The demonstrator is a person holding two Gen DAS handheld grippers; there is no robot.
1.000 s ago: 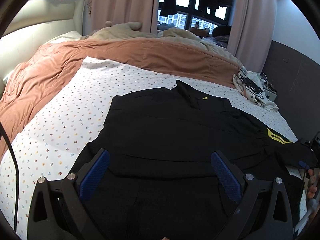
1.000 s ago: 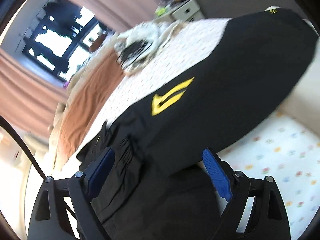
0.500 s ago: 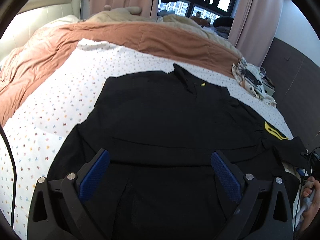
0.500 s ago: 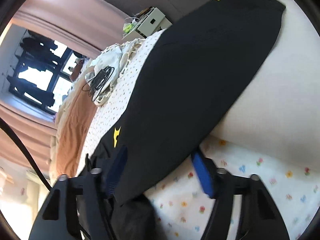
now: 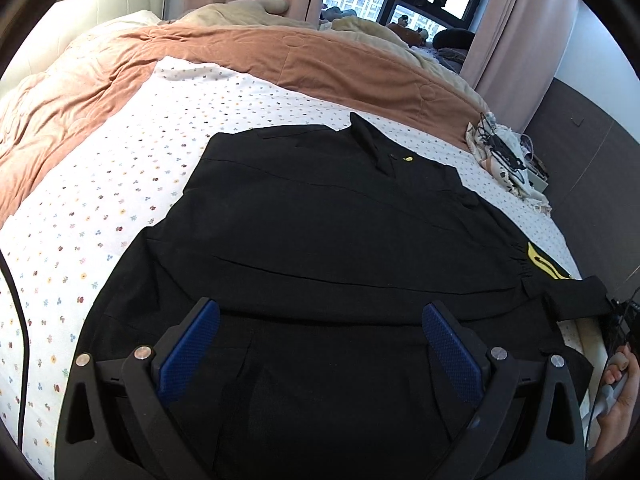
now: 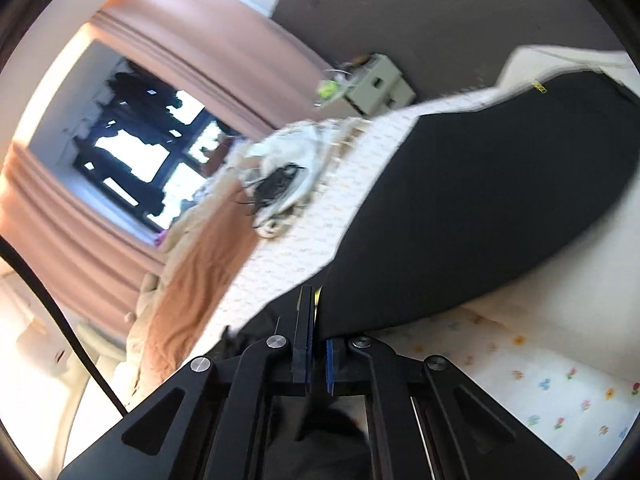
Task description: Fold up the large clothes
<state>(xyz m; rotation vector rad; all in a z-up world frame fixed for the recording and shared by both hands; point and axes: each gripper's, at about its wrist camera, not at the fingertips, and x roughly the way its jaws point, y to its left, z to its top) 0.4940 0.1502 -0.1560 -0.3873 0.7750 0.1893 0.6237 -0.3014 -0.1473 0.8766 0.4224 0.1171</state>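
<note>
Left wrist view, left to right: black cable down the left edge; rust-brown quilt bunched along the far side of the bed; white floral-dotted sheet over the mattress; black polo shirt spread flat on the sheet, collar at the far end with a small yellow mark just by it, yellow logo on the sleeve at the right; left gripper hangs above the near hem, blue pads wide apart, nothing between them but cloth lying below, no pad touching it; pile of pale cloth with dark cords at the bed's far right corner; pink curtains frame a window with dark clothes hanging in it; a hand at the right edge. Right wrist view, tilted and motion-blurred, left to right: curtains and window; quilt; cord pile; right gripper has just been closing and its jaws are now pinched together on the black shirt's sleeve, the fabric edge going in between the blue pads; the sleeve stretches up and right off the sheet; a small pale cabinet against the dark wall behind.
</note>
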